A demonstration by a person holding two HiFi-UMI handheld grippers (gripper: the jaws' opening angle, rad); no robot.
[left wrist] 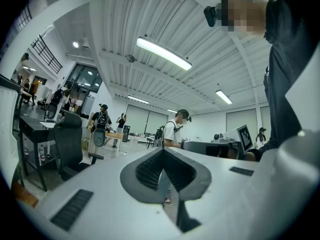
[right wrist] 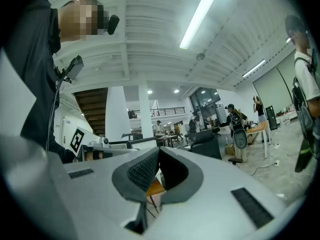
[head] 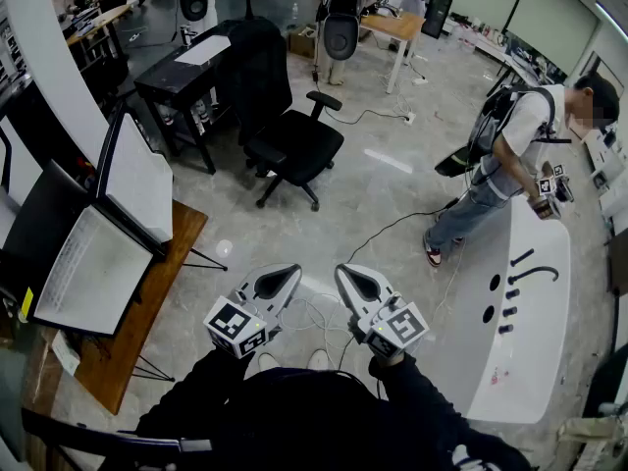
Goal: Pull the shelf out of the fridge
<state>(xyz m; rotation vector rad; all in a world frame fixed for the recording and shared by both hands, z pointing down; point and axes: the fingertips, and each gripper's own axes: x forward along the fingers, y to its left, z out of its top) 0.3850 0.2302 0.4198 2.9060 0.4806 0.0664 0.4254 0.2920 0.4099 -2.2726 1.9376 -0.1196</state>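
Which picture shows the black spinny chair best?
The head view: the black office chair shows whole from above, with seat, backrest, armrests and wheeled base. The left gripper view shows it side-on, small and dim, at the left. The right gripper view shows only its upper part, far off.

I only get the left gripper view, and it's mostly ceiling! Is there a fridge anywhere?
Observer: No fridge in any view. The head view shows a wooden table on your left.
Operator: What's on it?
Observer: Two tilted white panels in black frames.
Operator: Is my other hand-held gripper holding something?
Observer: No, the right hand-held gripper is shut and empty.
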